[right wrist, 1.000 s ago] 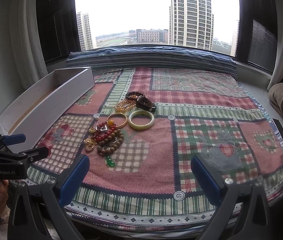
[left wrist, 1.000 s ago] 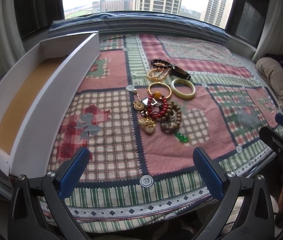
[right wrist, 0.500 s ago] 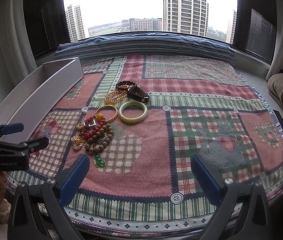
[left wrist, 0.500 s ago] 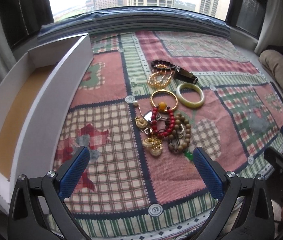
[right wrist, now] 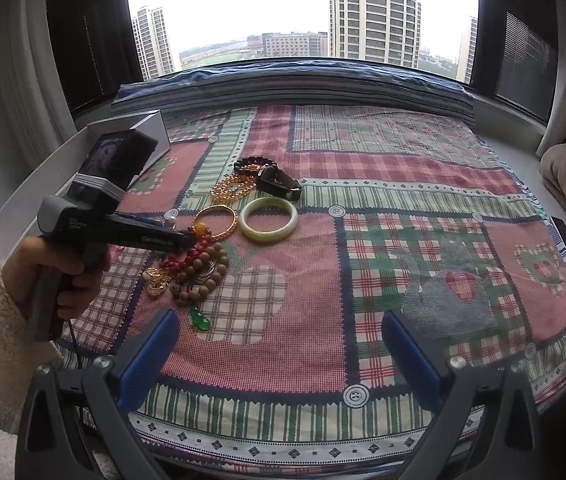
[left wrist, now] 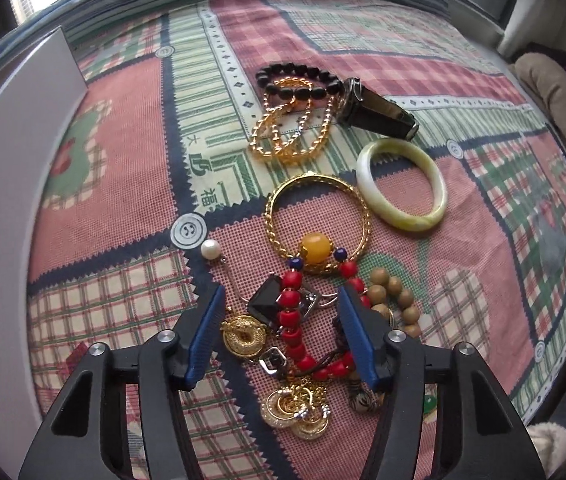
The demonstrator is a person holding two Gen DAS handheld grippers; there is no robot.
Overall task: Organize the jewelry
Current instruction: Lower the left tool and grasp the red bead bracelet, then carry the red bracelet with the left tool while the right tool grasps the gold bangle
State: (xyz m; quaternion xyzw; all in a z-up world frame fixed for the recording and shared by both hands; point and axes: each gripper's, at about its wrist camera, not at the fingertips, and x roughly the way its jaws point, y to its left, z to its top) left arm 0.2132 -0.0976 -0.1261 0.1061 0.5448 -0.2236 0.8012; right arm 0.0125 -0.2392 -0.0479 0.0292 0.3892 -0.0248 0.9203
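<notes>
Left wrist view: left gripper (left wrist: 281,322) jaws apart, straddling red bead bracelet (left wrist: 295,328) in jewelry pile on patchwork cloth (left wrist: 123,184). Green bangle (left wrist: 401,190) beyond. Right gripper (right wrist: 279,354) jaws wide, holding nothing, well apart from pile.

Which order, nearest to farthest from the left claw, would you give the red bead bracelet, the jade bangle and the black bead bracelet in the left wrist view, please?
1. Red bead bracelet: between the open left claw's fingers.
2. Jade bangle: farther ahead, to the right.
3. Black bead bracelet: farthest, toward the window.
</notes>
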